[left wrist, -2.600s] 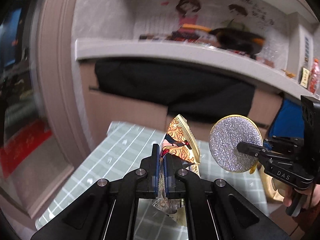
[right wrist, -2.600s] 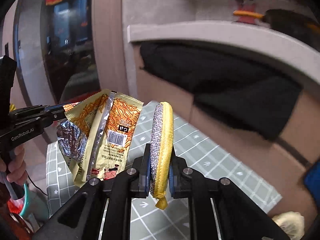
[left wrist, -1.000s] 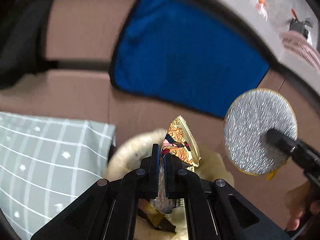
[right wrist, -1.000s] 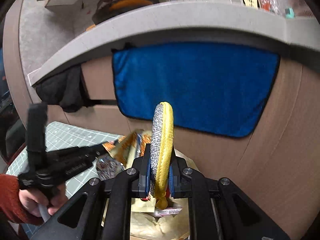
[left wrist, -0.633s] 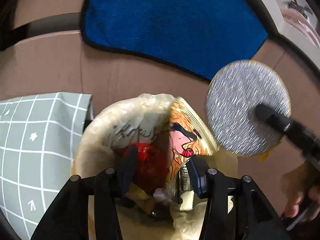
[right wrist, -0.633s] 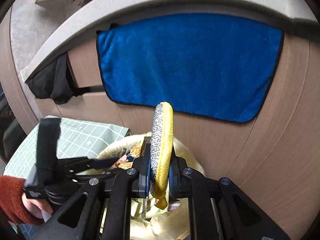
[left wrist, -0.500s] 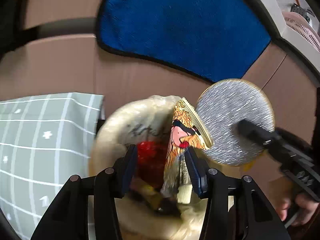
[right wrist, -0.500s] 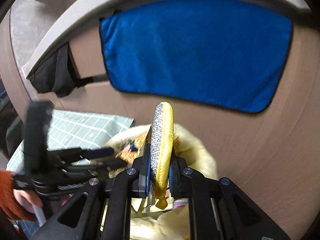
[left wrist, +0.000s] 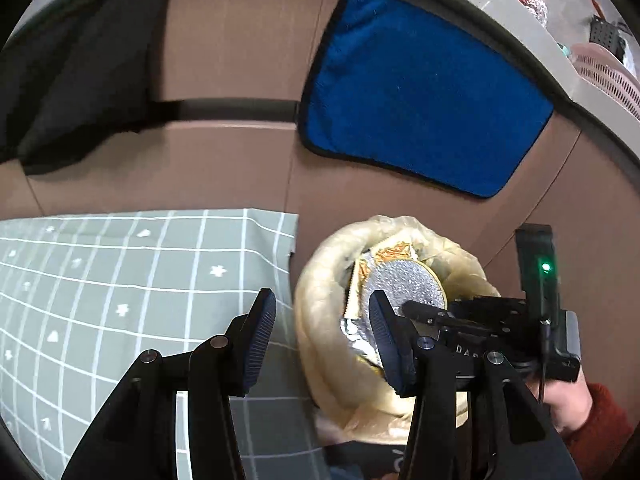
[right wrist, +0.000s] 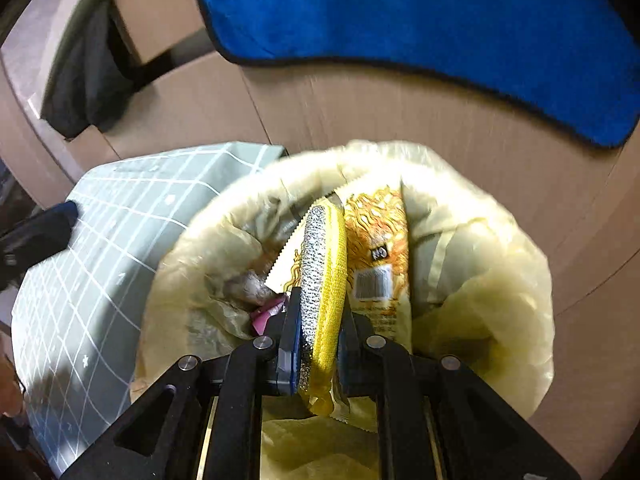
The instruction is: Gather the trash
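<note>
A bin lined with a pale yellow bag point(left wrist: 320, 344) point(right wrist: 496, 280) stands beside the table. The orange noodle wrapper point(right wrist: 376, 248) point(left wrist: 394, 250) lies inside it, free of any gripper. My right gripper point(right wrist: 318, 320) point(left wrist: 412, 308) is shut on a round silver and yellow scouring pad point(right wrist: 324, 280) point(left wrist: 404, 284), held edge-up inside the bin's mouth, just in front of the wrapper. My left gripper point(left wrist: 320, 328) is open with nothing between its fingers, above the bin's left rim and the table edge.
A table with a grey-green grid cloth point(left wrist: 120, 280) point(right wrist: 100, 240) lies to the left of the bin. Behind stands a brown cabinet front with a blue towel point(left wrist: 420, 108) point(right wrist: 400, 12) and a dark cloth point(left wrist: 72, 80) hanging from the counter edge. A hand in a red sleeve point(left wrist: 588, 412) holds the right gripper.
My left gripper has opened and let the noodle wrapper fall into the bin, then drawn back to the left. My right gripper has sunk into the bin's mouth with the scouring pad.
</note>
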Available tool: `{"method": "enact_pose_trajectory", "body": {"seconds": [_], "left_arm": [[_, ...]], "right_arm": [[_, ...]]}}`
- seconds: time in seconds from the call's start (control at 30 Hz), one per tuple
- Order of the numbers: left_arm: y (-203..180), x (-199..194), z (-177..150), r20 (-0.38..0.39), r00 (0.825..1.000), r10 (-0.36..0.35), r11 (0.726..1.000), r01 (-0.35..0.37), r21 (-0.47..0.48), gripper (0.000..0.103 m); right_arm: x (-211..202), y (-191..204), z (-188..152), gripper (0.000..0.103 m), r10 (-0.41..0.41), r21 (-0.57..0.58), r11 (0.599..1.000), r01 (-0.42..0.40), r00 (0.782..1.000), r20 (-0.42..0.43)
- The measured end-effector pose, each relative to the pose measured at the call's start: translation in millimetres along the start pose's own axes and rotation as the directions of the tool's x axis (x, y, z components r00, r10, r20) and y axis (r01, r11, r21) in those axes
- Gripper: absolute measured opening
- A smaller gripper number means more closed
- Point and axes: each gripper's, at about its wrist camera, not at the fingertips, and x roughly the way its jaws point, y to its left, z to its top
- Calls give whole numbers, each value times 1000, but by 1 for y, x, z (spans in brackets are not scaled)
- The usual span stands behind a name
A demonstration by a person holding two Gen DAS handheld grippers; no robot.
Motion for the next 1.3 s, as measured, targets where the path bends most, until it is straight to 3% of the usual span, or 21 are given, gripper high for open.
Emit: {"method": "enact_pose_trajectory", "body": {"seconds": [0.13,0.27,0.5,0.67,0.9,1.0,1.3], "left_arm": [[-2,-16,-4,33,999,21,1000,-21,8,50],[-3,-25,-8,51,998,35,999,-36,13,50],[3,-55,-22,49,998,48,999,-48,-2,50],[4,-92,-39,112,990,87,996,-88,3,50],[-5,-174,-85,253,956,148,985,-165,45,50],[-8,-209,-108,293,941,170,981,-190,42,50],[-4,-283,-165,387,883,266,960,-281,-20,50]], "right_arm": [[-3,0,-3,17,-16,19,1000,16,1000,1],[-19,1,-8,46,-29,37,999,28,999,28],[-61,17,-21,46,-70,24,997,68,993,93],[-121,42,-40,46,-95,12,995,95,970,222],[-204,103,-91,46,-80,2,996,86,922,378],[-221,127,-113,53,-69,2,997,75,912,404],[-256,187,-172,60,-85,-11,995,101,881,466]]}}
